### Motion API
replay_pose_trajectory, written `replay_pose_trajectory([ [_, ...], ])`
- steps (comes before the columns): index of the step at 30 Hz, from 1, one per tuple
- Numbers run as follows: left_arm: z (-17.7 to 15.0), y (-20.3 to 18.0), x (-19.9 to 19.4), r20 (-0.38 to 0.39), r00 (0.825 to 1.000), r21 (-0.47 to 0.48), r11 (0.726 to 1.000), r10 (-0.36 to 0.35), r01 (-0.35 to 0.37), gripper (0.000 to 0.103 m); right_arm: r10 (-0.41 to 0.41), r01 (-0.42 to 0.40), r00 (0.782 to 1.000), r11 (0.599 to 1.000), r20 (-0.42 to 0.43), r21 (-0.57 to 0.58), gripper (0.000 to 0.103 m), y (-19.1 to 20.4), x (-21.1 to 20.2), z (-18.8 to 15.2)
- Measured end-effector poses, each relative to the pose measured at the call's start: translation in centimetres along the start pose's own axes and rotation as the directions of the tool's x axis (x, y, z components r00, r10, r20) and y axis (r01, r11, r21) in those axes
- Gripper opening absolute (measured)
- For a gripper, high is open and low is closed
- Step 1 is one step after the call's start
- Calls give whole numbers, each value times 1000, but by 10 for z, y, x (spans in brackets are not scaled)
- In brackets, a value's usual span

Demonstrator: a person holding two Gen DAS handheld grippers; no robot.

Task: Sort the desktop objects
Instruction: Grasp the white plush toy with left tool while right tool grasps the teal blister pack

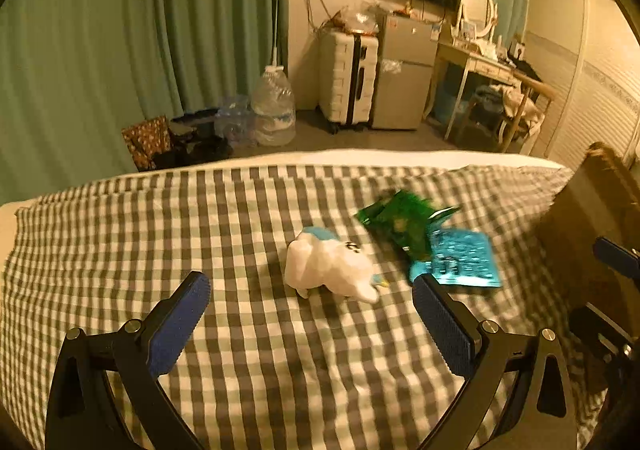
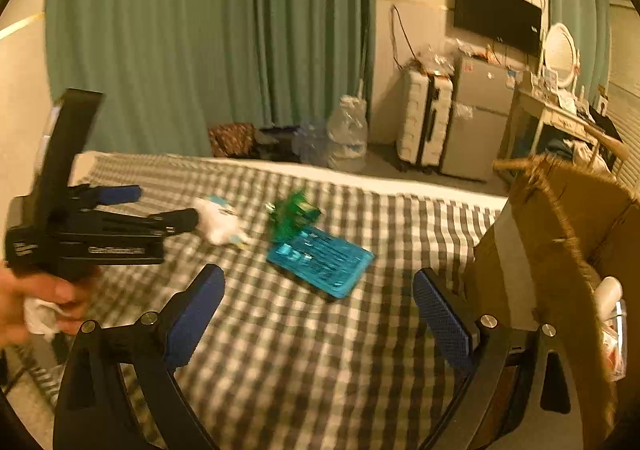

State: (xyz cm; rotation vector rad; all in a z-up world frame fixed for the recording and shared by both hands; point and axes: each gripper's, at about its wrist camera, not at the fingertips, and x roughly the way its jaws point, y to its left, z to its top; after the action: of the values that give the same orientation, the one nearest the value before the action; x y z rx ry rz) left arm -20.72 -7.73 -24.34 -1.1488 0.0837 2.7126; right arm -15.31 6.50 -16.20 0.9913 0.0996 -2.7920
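Note:
A white plush toy (image 1: pixel 332 266) with a blue top lies on the checked cloth (image 1: pixel 256 362), just ahead of my open, empty left gripper (image 1: pixel 310 288). A green snack packet (image 1: pixel 400 224) and a shiny blue packet (image 1: pixel 464 260) lie to its right, overlapping. In the right wrist view the blue packet (image 2: pixel 320 260) and green packet (image 2: pixel 294 216) lie ahead of my open, empty right gripper (image 2: pixel 318 284). The left gripper (image 2: pixel 160 206) shows there at the left, its fingers next to the plush toy (image 2: pixel 220 222).
A brown cardboard box (image 2: pixel 560 250) stands at the right edge of the cloth, with items inside. Beyond the surface are green curtains, a water jug (image 1: pixel 274 110), a white suitcase (image 1: pixel 348 78), a small fridge and a dressing table.

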Motion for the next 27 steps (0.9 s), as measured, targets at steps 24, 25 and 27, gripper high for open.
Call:
replay_pose_trajectory([
  [24,-11,8,57,-103,991,-7,996,-91,91,66,76,-91,986,990,-146,-104,95,5,125,-4],
  [25,-11,8,57,-104,990,-9,996,-92,92,66,85,-101,985,990,-152,-97,93,7,123,-6],
  [27,-10,11,52,-106,989,-25,994,-105,103,66,88,-104,984,990,-153,-94,87,9,120,-10],
])
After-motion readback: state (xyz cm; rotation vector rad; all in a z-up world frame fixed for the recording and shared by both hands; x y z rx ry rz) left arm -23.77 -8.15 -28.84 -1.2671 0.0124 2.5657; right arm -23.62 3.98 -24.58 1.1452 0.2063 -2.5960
